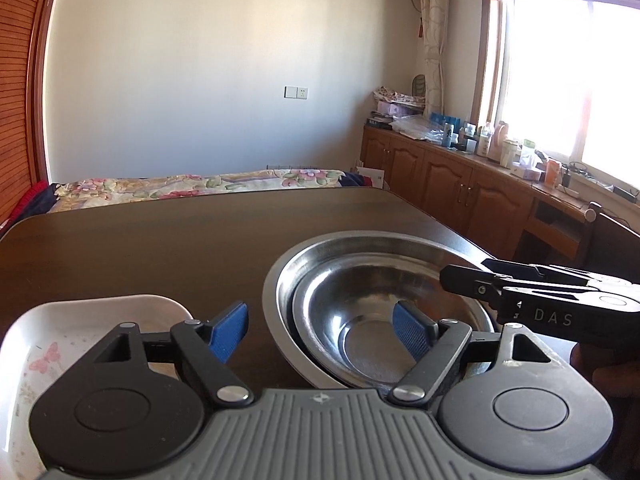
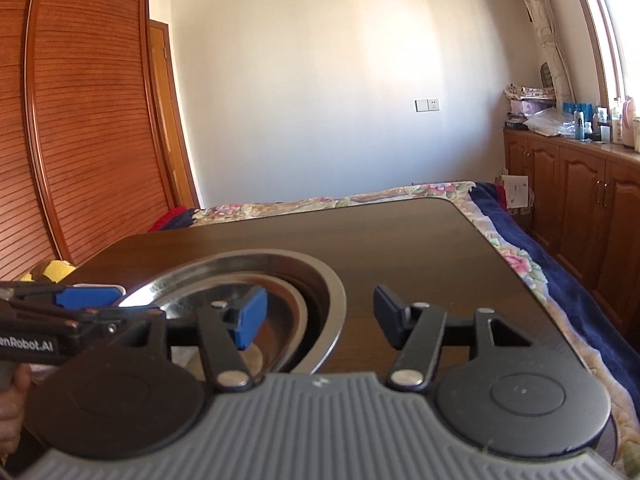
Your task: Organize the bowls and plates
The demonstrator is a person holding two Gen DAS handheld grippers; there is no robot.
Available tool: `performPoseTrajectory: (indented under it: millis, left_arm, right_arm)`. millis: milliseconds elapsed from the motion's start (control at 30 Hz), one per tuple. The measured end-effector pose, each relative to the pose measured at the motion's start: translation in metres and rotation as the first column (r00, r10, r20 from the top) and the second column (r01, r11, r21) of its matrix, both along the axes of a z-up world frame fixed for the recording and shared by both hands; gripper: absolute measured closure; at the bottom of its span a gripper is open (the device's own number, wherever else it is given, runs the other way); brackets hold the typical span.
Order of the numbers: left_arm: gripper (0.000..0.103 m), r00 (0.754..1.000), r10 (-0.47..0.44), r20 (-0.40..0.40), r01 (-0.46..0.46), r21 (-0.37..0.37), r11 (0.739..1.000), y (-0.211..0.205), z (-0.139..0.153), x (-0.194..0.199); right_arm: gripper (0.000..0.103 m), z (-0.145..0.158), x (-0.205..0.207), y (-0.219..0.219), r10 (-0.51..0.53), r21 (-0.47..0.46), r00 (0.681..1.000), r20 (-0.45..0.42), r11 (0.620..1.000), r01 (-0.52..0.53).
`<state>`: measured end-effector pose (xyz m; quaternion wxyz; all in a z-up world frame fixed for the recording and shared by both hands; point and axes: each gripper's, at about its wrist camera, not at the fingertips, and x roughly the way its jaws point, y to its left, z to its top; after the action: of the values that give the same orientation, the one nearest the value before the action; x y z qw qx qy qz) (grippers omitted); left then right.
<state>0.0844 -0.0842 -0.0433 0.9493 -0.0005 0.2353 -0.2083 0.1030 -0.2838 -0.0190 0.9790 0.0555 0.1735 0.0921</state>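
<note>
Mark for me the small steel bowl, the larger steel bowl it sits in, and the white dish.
small steel bowl [image 1: 372, 344], left wrist view, on its flat bottom.
larger steel bowl [image 1: 280, 276], left wrist view, on its left inner wall.
white dish [image 1: 60, 320], left wrist view, on its far inner wall.

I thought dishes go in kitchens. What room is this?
Most likely a bedroom: a bed with a flowered quilt lies behind the dark table, and a tall wooden wardrobe stands by the wall.

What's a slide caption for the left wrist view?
Open left gripper straddles the rim of nested steel bowls beside a white dish.
</note>
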Motion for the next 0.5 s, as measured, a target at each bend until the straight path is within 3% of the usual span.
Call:
performPoseTrajectory:
  millis: [133, 200, 300, 500]
  left_arm:
    - [0.025, 1.000, -0.013, -0.008, 0.013, 0.004, 1.000, -0.0019, -0.0020, 0.0011]
    - [0.036, 1.000, -0.015, -0.013, 0.015, 0.011, 1.000, -0.0029, -0.0028, 0.0022]
    - [0.041, 1.000, -0.007, -0.013, 0.007, 0.024, 1.000, -0.0040, -0.0040, 0.0028]
    - [0.051, 1.000, 0.003, -0.019, -0.003, 0.033, 0.999, -0.0039, -0.0063, 0.0043]
  right_arm:
    - [0.043, -0.0030, 0.0014, -0.0008, 0.016, 0.014, 1.000, -0.010, 1.000, -0.016]
    - [0.043, -0.0039, 0.0019, -0.0011, 0.021, 0.019, 1.000, -0.011, 1.000, -0.020]
    - [0.043, -0.0064, 0.0022, -0.0002, 0.033, 0.028, 0.999, -0.017, 0.999, -0.032]
    - [0.053, -0.0094, 0.0014, 0.0007, 0.052, 0.043, 0.998, -0.020, 0.998, -0.051]
